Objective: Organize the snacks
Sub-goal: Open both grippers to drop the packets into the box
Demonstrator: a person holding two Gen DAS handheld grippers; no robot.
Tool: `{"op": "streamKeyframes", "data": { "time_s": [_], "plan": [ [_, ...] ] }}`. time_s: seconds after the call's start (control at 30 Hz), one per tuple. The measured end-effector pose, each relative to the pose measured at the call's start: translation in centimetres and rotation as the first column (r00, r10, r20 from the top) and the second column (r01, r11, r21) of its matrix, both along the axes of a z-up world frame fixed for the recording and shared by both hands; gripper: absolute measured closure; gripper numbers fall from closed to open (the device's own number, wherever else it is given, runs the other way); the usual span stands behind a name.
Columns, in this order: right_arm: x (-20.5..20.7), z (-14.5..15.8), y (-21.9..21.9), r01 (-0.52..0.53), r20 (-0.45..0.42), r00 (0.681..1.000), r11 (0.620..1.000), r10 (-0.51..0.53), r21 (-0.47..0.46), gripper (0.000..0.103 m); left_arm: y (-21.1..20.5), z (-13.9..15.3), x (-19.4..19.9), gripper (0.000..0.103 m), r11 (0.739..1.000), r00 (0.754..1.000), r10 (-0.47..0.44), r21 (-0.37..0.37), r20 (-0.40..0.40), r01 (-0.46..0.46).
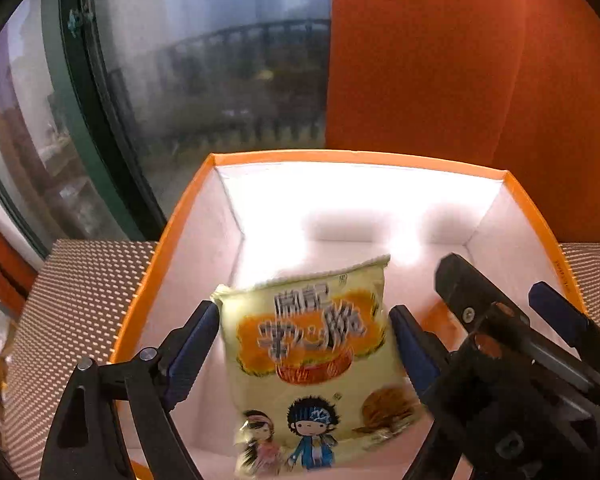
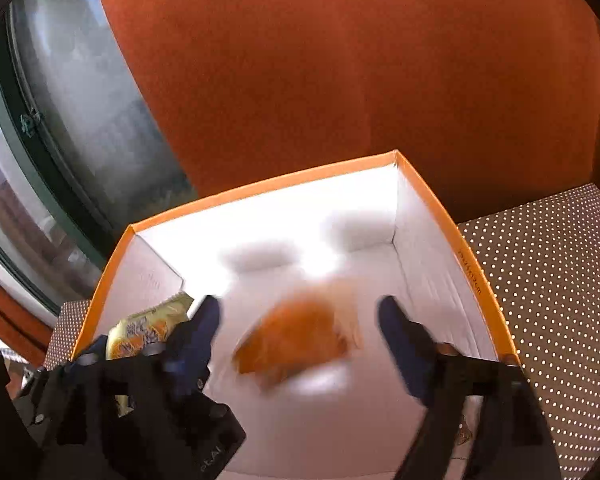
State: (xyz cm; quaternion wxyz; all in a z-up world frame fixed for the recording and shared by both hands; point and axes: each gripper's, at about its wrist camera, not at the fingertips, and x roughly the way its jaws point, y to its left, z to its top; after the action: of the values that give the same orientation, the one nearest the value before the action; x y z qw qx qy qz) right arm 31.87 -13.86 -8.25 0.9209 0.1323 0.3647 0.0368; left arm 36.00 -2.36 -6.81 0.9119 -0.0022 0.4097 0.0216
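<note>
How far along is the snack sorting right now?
Done: an orange packet lies blurred inside the orange-rimmed box, between the open right tongs. In hand: the left tongs straddle a yellow snack bag over the box. Remaining snacks aren't visible.
</note>
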Motion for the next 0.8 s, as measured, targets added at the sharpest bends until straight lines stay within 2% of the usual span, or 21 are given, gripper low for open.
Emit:
{"op": "streamKeyframes", "data": {
  "time_s": [0.13,0.43,0.8],
  "plan": [
    [0.4,0.9,0.6,0.0,0.012,1.0,1.0,0.0,-0.028,0.007,0.4,0.0,-0.3,0.015,1.0,1.0,-0.009,-0.025,-0.009,0.009],
    [0.4,2.2,1.6,0.015,-0.014,1.0,1.0,-0.015,-0.018,0.006,-0.4,0.7,-1.5,0.016,1.0,1.0,-0.013,-0.022,0.011,0.013],
    [-3.2,5.1,1.5,-0.014,0.034,0.999,0.997,0.016,-0.071,0.006,-0.7,3.2,-5.9,0.016,0.999,0.997,-0.011,-0.049,0.077,0.015]
  ]
}}
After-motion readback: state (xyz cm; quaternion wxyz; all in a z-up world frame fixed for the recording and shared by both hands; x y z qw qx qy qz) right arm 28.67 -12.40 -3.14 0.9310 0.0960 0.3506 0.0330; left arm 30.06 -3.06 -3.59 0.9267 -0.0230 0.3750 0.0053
